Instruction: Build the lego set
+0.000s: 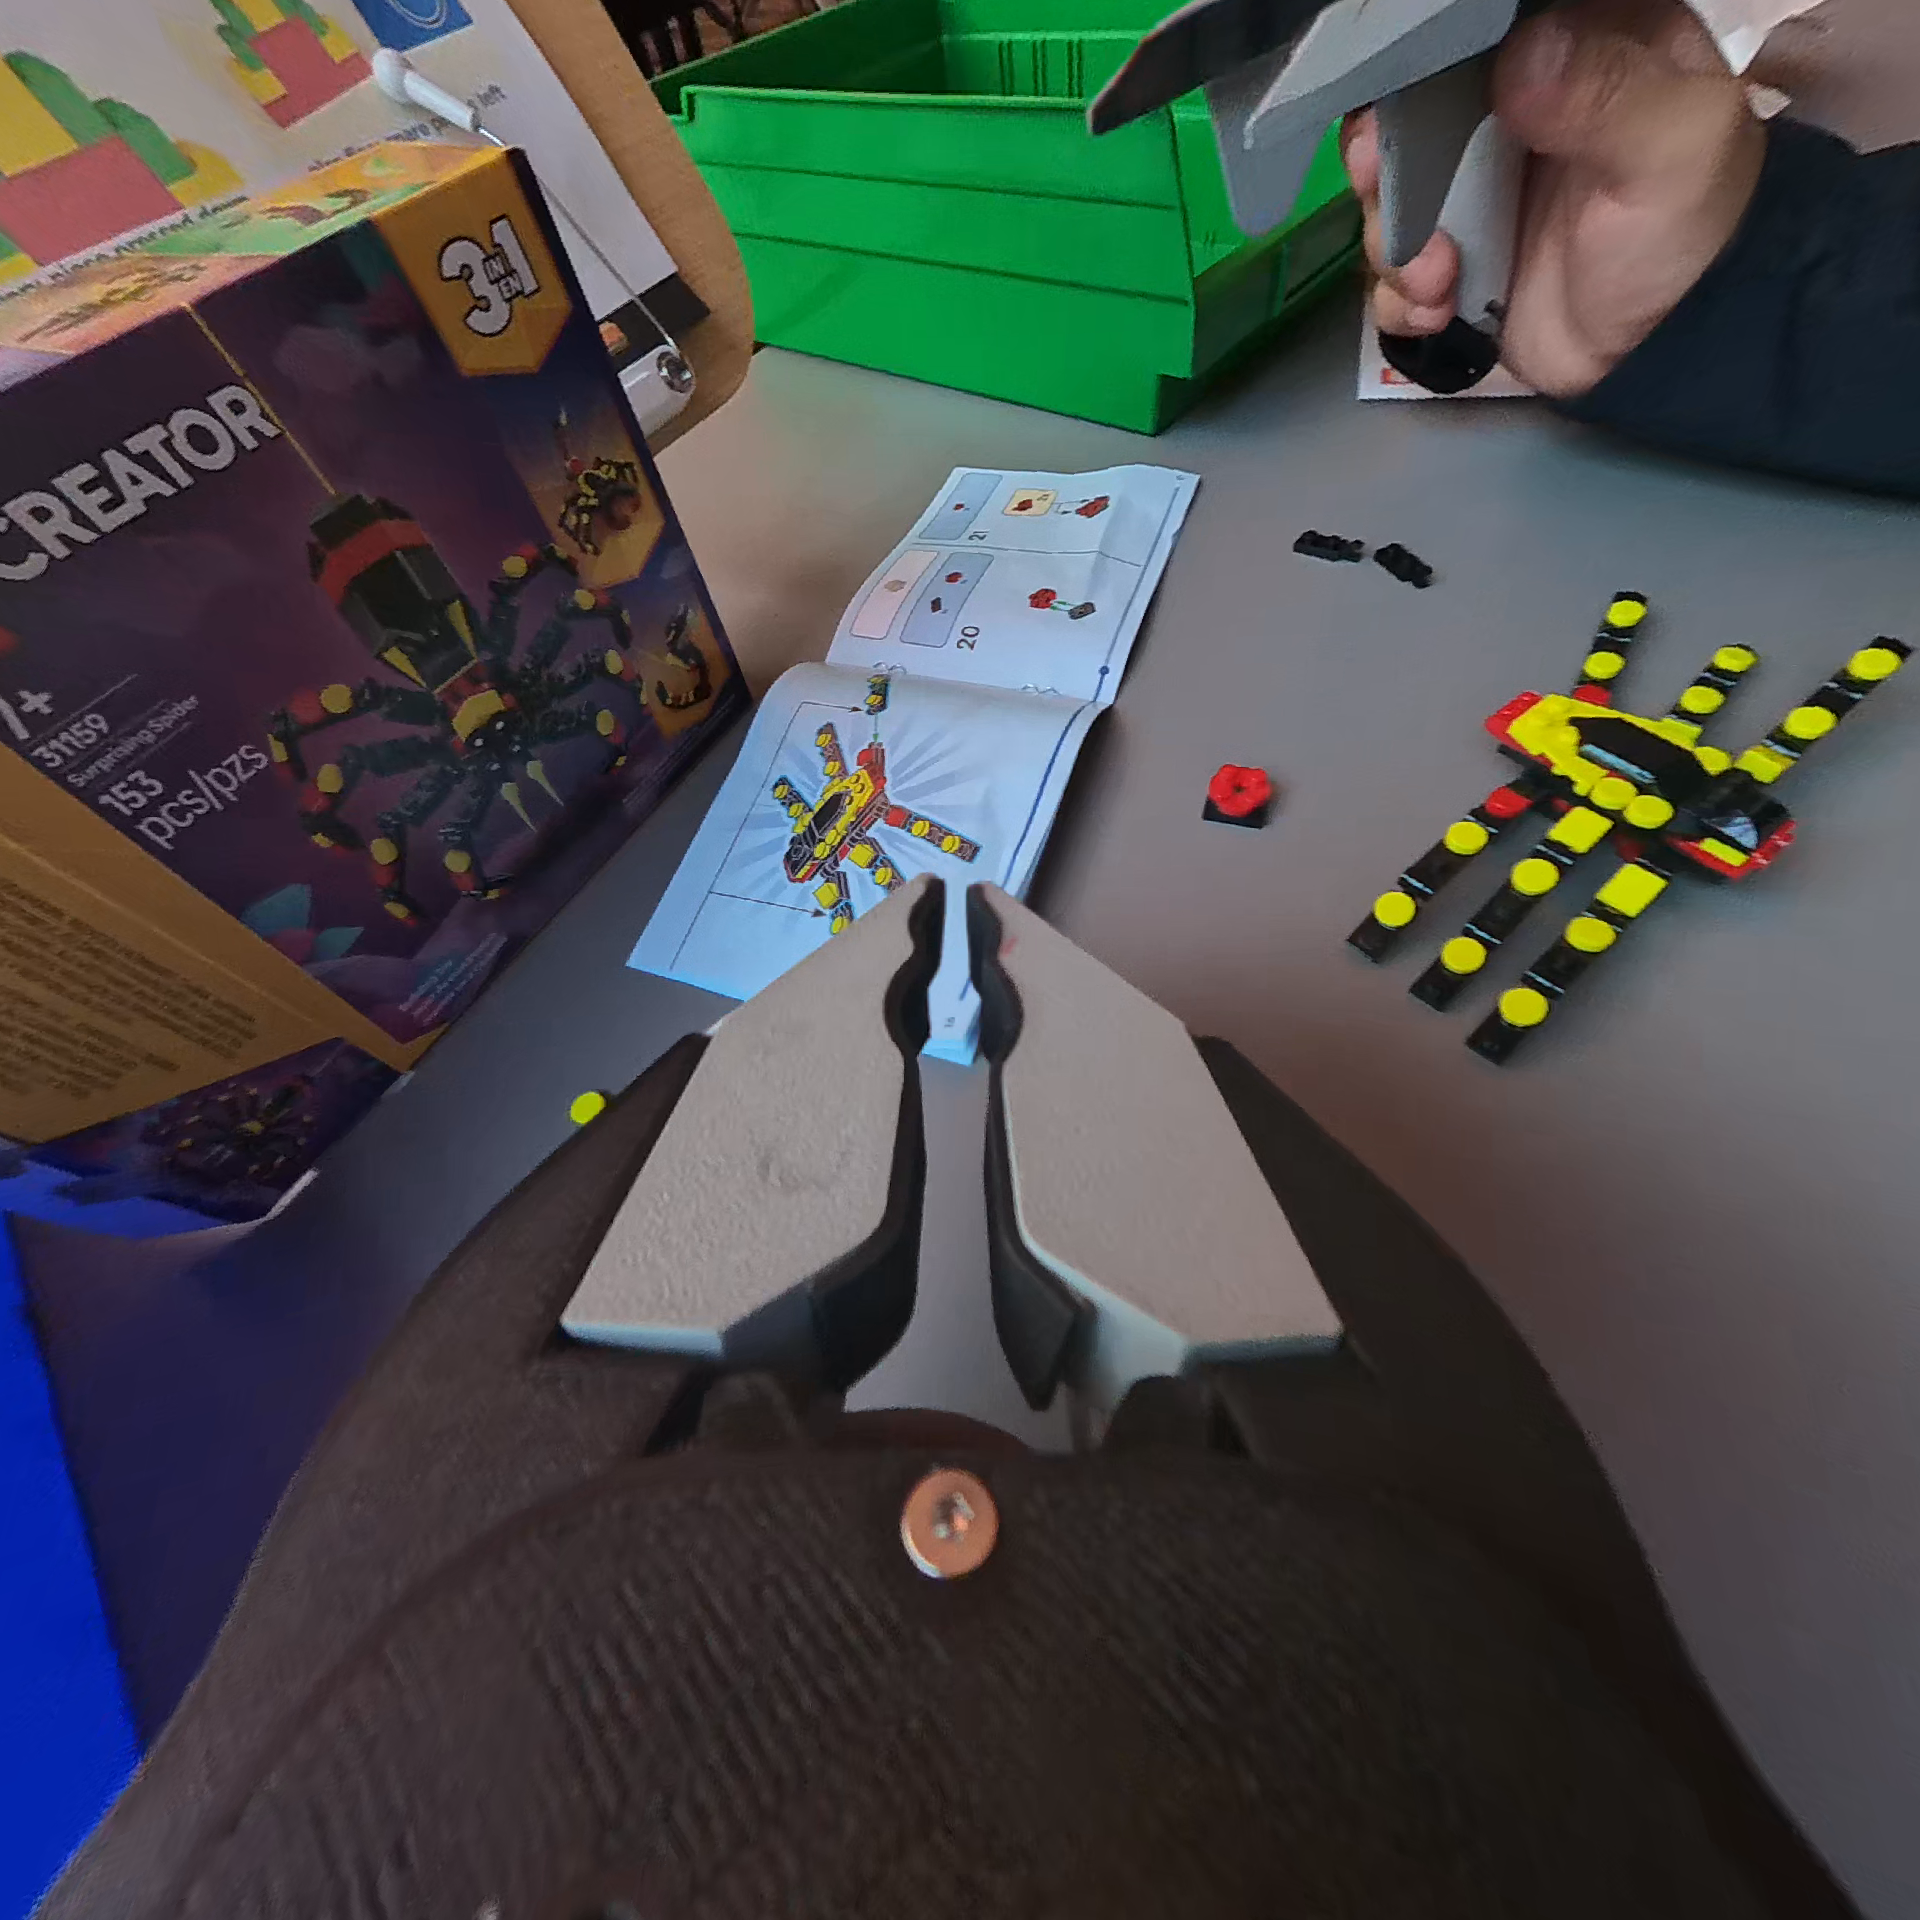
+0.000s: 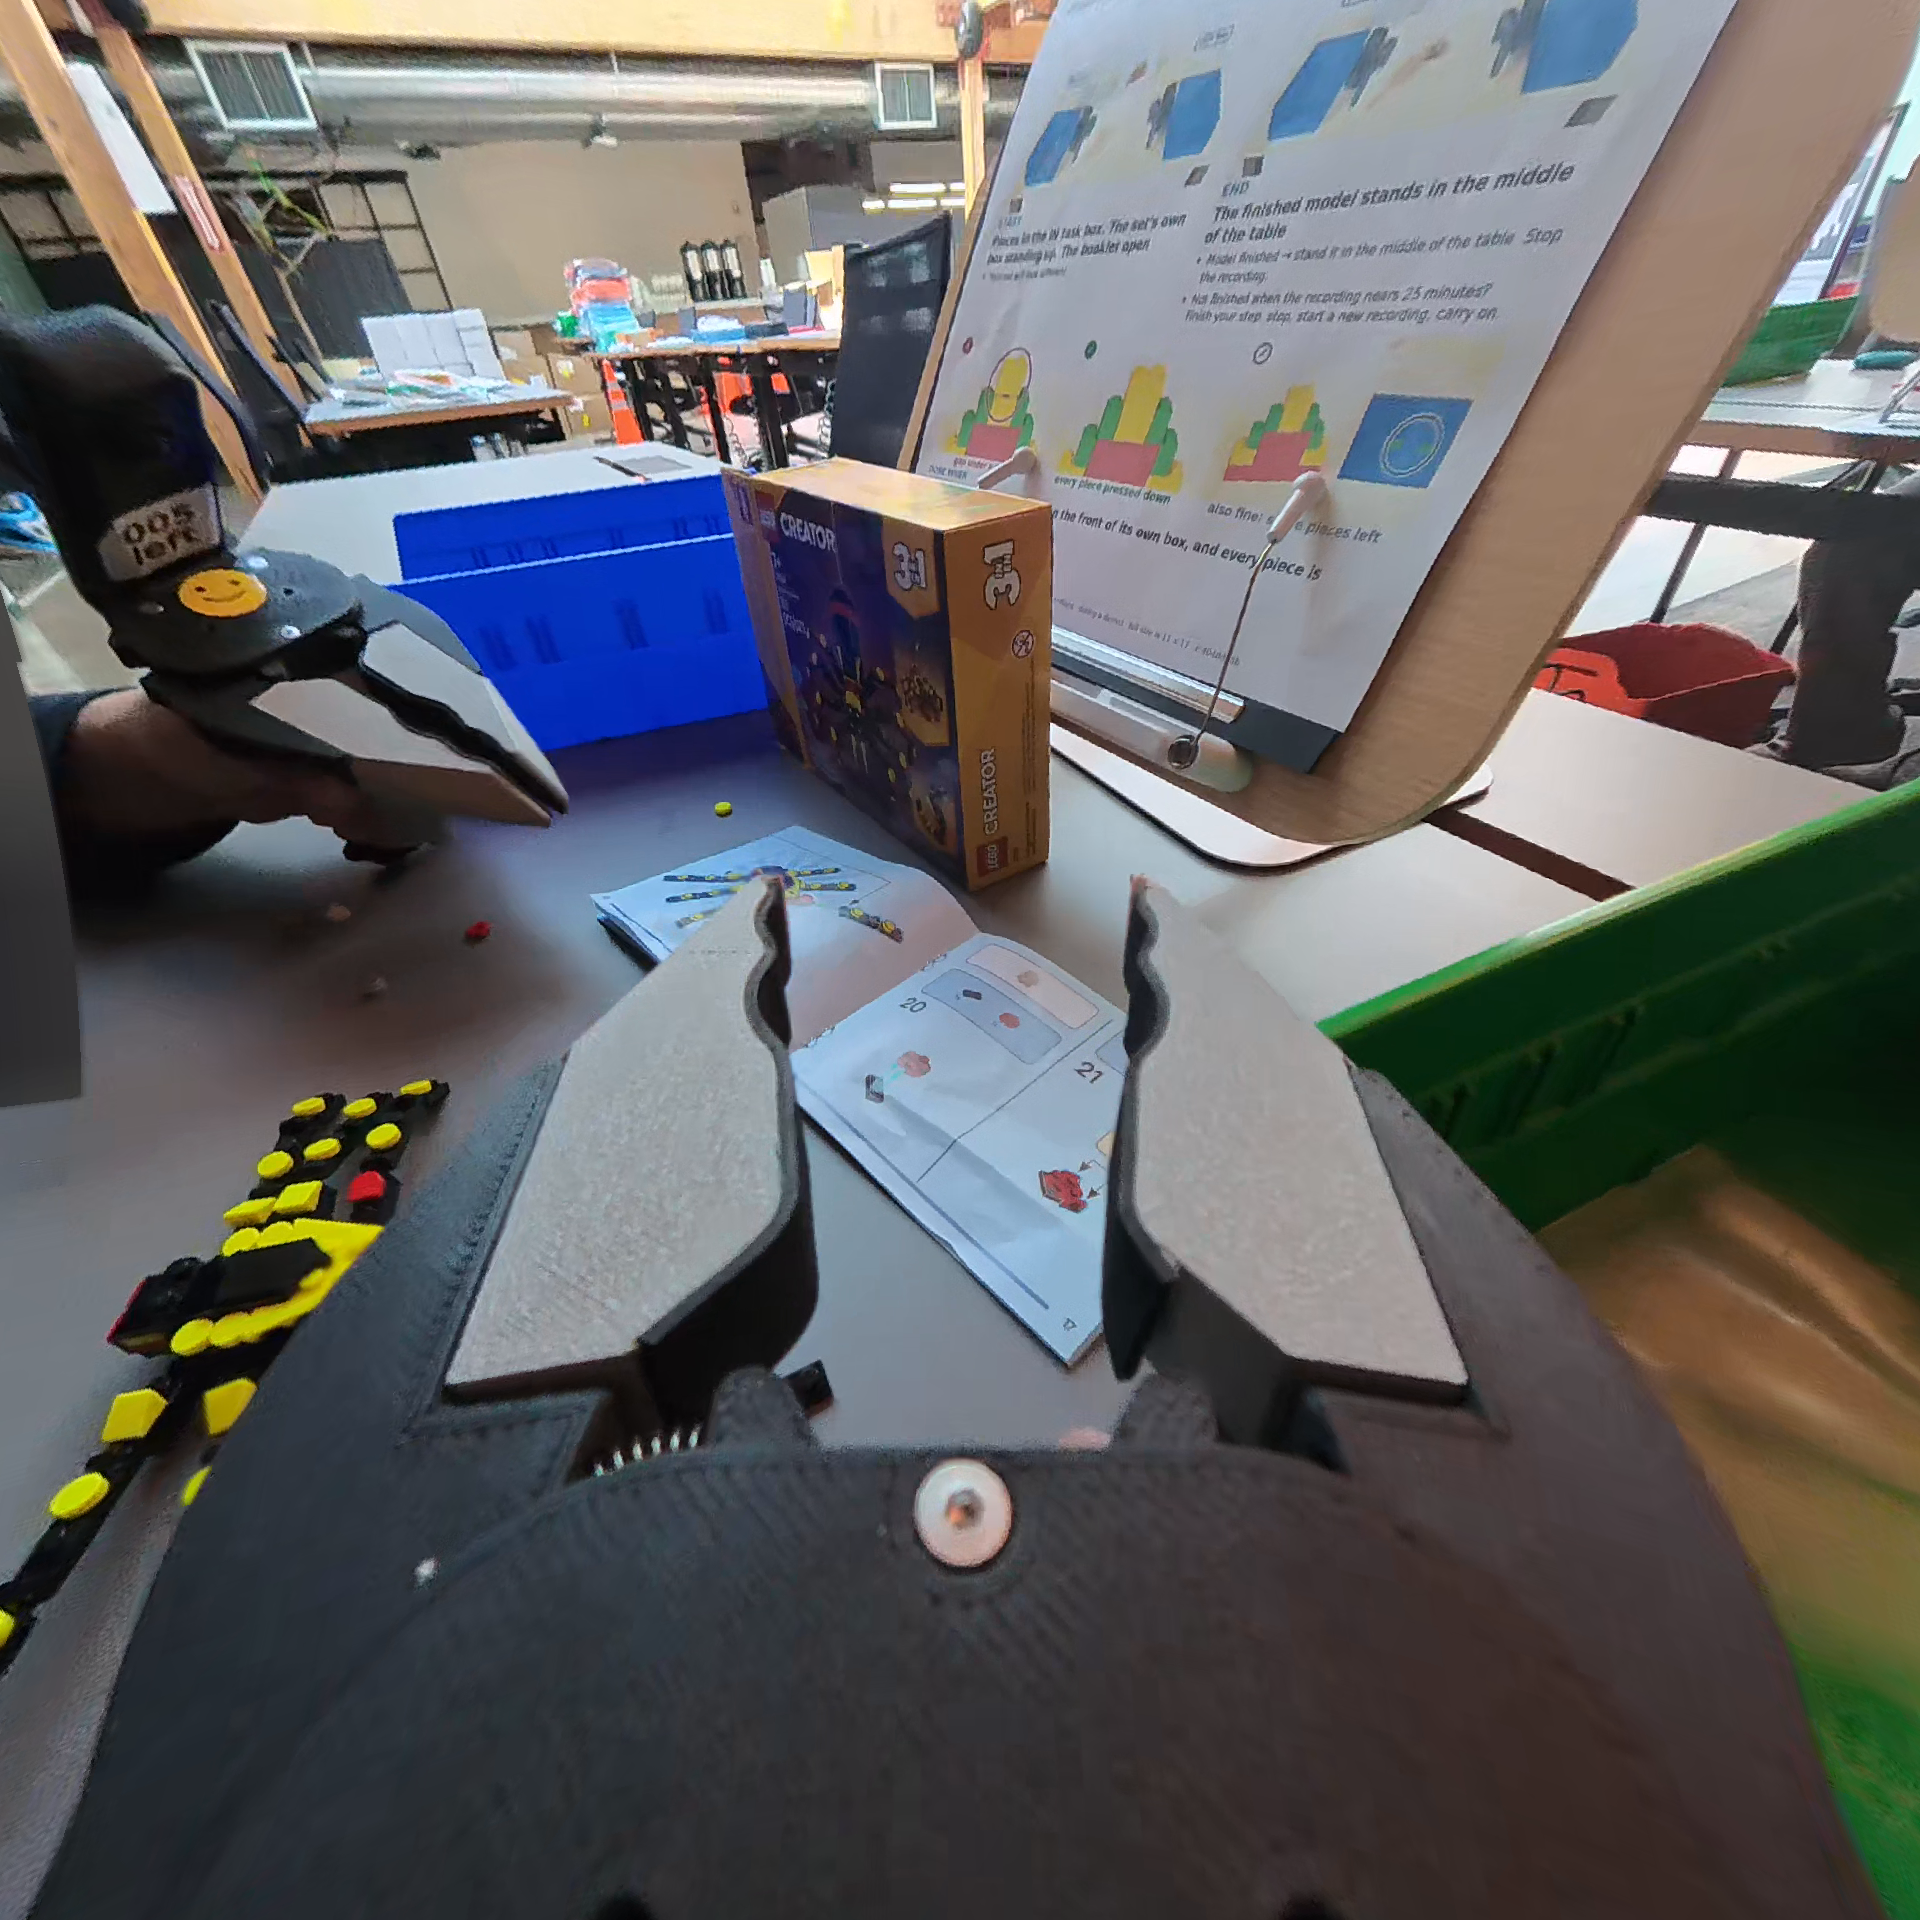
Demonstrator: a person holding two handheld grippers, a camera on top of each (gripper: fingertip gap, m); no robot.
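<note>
A black, yellow and red spider model (image 1: 1621, 810) lies flat on the grey table (image 1: 1247, 1091), also at the left of the right wrist view (image 2: 239, 1278). A small red-on-black piece (image 1: 1238, 795) and two small black pieces (image 1: 1361, 556) lie near it. The open instruction booklet (image 1: 935, 727) lies mid-table (image 2: 966, 1091). My left gripper (image 1: 956, 894) is shut and empty, hovering over the booklet's near edge. My right gripper (image 2: 951, 904) is open and empty above the booklet, beside the green bin; it also shows in the left wrist view (image 1: 1195, 114).
The purple and orange set box (image 1: 312, 644) stands upright at the left (image 2: 904, 665). A green bin (image 1: 966, 208) stands at the back, a blue bin (image 2: 582, 603) behind the box. A wooden stand with a printed sheet (image 2: 1299, 364) stands behind. A loose yellow stud (image 1: 587, 1107) lies by the box. From the left gripper's tips to the small red-on-black piece (image 1: 1238, 795) is close to 10 centimetres.
</note>
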